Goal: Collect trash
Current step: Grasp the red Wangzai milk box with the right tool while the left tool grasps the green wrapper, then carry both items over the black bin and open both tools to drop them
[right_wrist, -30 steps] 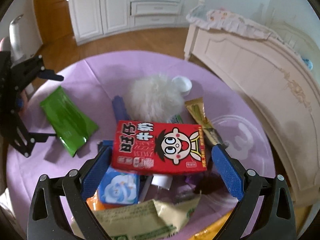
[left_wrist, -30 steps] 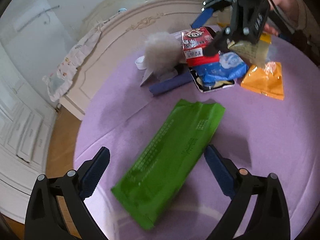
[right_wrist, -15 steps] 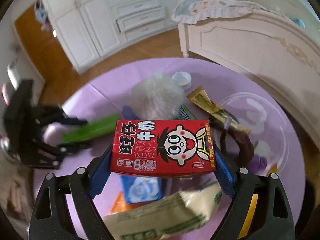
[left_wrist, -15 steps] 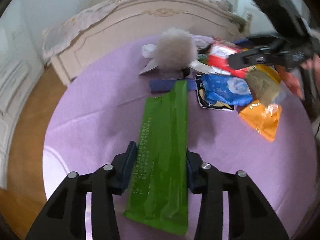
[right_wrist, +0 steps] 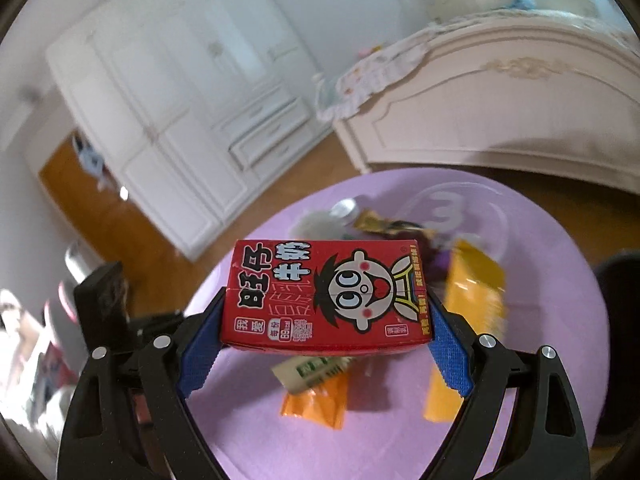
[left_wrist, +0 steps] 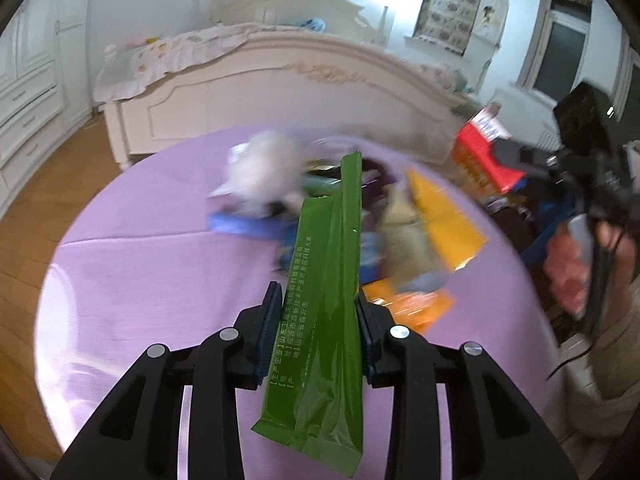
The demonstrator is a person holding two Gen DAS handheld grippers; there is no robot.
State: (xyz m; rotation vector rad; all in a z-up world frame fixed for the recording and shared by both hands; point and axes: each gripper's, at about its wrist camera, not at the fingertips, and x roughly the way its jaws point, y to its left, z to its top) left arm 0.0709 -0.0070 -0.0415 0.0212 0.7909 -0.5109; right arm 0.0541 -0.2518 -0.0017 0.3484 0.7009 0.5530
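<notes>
My left gripper [left_wrist: 318,334] is clenched on the green packet [left_wrist: 320,312]; its fingers [left_wrist: 269,332] have just been closing and now press both long sides, with the packet standing on edge between them, one end sticking out past the tips toward the litter pile and the other hanging down toward the camera. The packet is clear of the purple worktop [left_wrist: 152,264].

My right gripper [right_wrist: 326,334] grasps the red milk carton [right_wrist: 326,296] across its short ends, blue fingers [right_wrist: 446,344] tight against both sides, the printed cartoon face toward the lens. The carton is held above the worktop [right_wrist: 552,320]. In the left view I see that same carton [left_wrist: 480,156] to the right of the green packet, off the worktop's right edge.

Behind the green packet lie the remaining scraps: a white fluffy ball [left_wrist: 264,168], a yellow wrapper [left_wrist: 444,216], an orange wrapper [left_wrist: 412,308] and a blue item [left_wrist: 240,226], all blurred. Under the red carton I make out a pale wrapper with green print [right_wrist: 316,372].
</notes>
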